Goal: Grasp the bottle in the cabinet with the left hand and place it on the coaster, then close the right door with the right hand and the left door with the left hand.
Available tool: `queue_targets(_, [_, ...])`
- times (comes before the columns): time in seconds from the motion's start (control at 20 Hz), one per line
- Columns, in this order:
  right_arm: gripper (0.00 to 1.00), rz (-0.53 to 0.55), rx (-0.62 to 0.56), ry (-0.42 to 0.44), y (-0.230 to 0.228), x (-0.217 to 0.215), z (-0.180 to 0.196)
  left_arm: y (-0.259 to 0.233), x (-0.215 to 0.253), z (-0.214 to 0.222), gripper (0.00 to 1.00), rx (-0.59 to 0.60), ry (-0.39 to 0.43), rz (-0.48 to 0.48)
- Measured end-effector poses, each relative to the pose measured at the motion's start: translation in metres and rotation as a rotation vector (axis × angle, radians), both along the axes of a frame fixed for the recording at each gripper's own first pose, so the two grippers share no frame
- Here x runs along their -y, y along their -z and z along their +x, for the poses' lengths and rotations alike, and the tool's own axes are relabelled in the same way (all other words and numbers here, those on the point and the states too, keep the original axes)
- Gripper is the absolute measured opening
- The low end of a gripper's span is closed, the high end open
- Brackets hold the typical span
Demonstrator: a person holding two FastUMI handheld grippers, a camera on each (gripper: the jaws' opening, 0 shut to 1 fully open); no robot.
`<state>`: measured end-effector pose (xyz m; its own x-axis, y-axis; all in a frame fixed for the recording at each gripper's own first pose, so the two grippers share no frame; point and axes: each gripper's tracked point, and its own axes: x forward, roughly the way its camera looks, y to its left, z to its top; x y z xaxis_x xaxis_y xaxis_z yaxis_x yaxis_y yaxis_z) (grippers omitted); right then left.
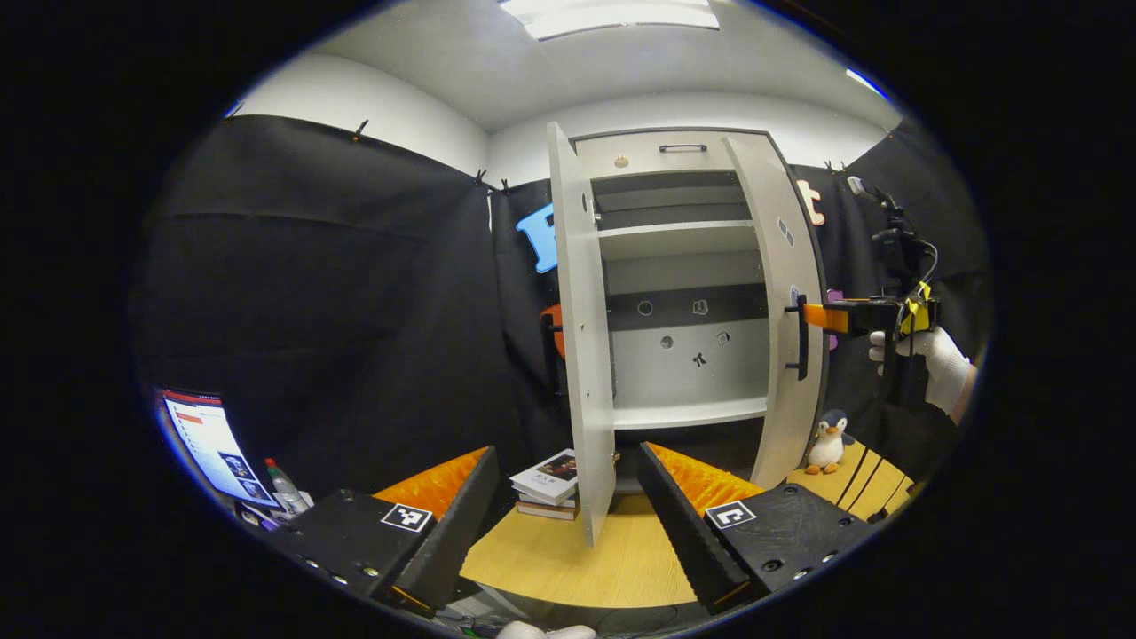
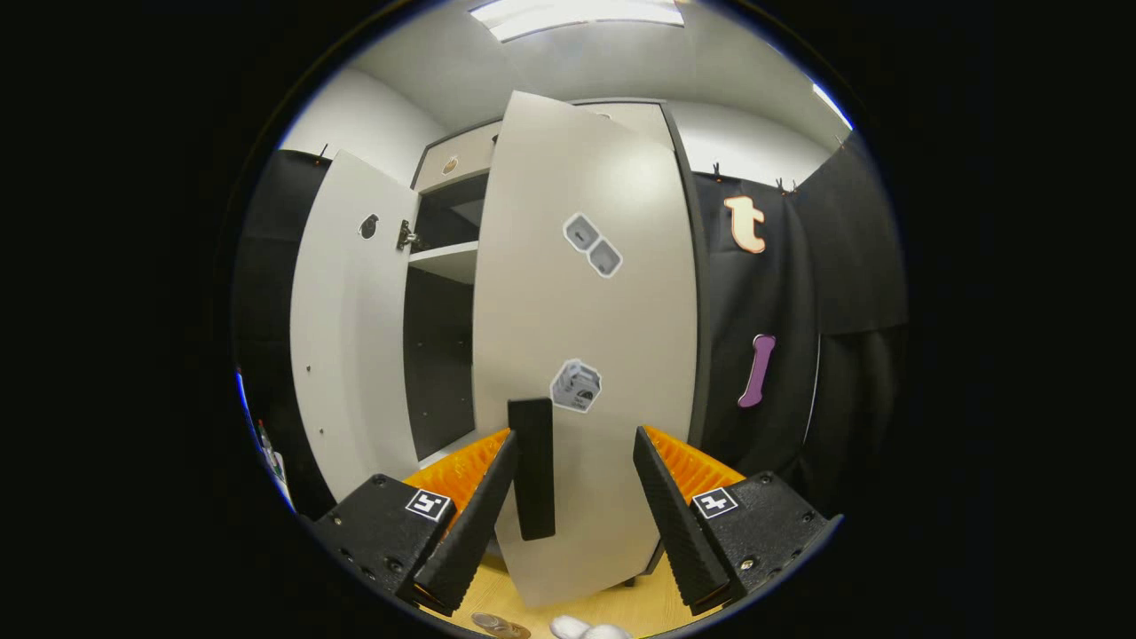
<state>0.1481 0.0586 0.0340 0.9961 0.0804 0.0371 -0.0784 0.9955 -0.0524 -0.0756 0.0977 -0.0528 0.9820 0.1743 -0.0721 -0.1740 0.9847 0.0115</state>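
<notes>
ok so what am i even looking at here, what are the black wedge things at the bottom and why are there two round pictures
Each round picture comes from a camera riding on a hand-held gripper; a person holds one in each hand. The wedges are that gripper's own two fingers.

The left gripper is open, holds nothing, and faces a white cabinet whose two doors stand open.

The right gripper is close to the right door, open, with the door's dark handle beside its fingers; I cannot tell if they touch. The left gripper view also shows it from afar, held by a gloved hand.

On the wooden table lie stacked books and a toy penguin.
</notes>
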Motion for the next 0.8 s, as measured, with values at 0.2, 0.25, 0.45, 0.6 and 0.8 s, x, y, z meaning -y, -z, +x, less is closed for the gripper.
queue_targets(0.2, [0.81,-0.042,-0.011,0.063,0.002,0.024,-0.033,0.002,-0.014,0.022,0.96,0.012,0.033,-0.027])
queue_targets(0.25, [0.81,-0.048,-0.015,0.077,0.004,0.032,-0.045,0.001,-0.017,0.027,0.96,0.017,0.039,-0.033])
queue_targets(0.45, [0.82,-0.045,-0.056,0.117,0.023,0.051,-0.093,-0.007,-0.034,0.05,0.96,0.041,0.059,-0.05])
queue_targets(0.6, [0.81,-0.031,-0.092,0.153,0.048,0.059,-0.13,-0.012,-0.048,0.066,0.96,0.056,0.069,-0.056])
queue_targets(0.8, [0.82,0.009,-0.15,0.186,0.084,0.059,-0.172,-0.019,-0.078,0.091,0.95,0.072,0.055,-0.026])
